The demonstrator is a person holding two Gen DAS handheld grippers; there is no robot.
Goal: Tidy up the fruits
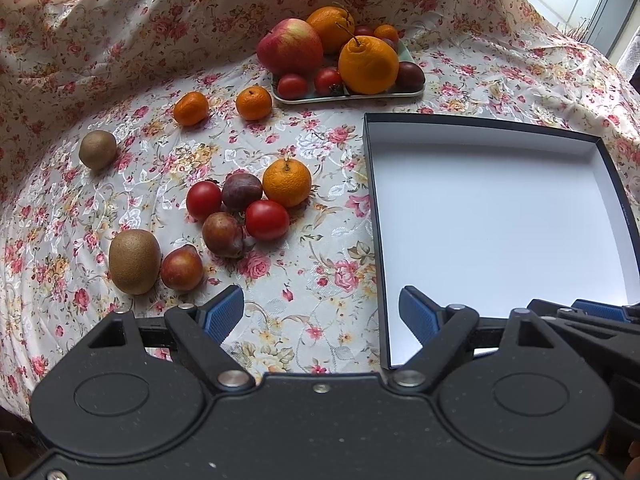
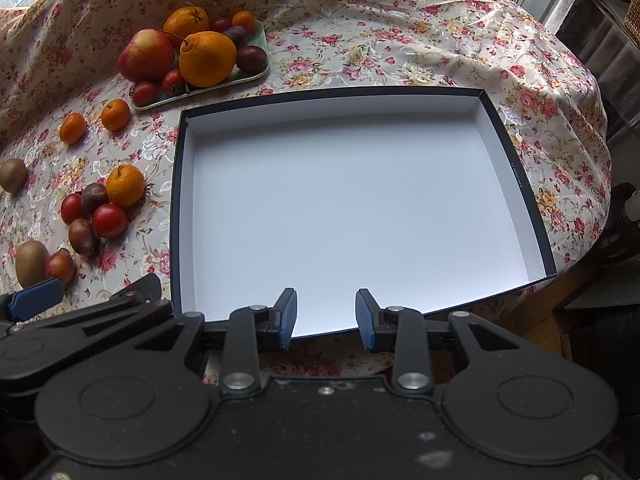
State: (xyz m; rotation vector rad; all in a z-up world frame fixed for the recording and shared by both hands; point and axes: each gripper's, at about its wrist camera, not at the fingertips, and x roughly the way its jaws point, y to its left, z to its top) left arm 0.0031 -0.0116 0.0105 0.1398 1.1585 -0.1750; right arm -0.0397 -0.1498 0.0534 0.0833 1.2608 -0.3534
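Both grippers are hovering empty: left gripper [image 1: 322,312] spread wide over the tabletop [image 1: 312,280], right gripper [image 2: 326,314] part open above the box [image 2: 516,184], which is holding nothing yet. Loose fruit is sitting left of the box. I'd start with the tomato [image 1: 267,220] nearest the box: descend straight, straddle it, squeeze gently so it's not rolling into the plums.

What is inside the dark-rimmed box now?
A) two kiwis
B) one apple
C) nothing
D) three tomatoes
C: the box shows only its bare white floor, while the kiwis, tomatoes and apple lie outside it.
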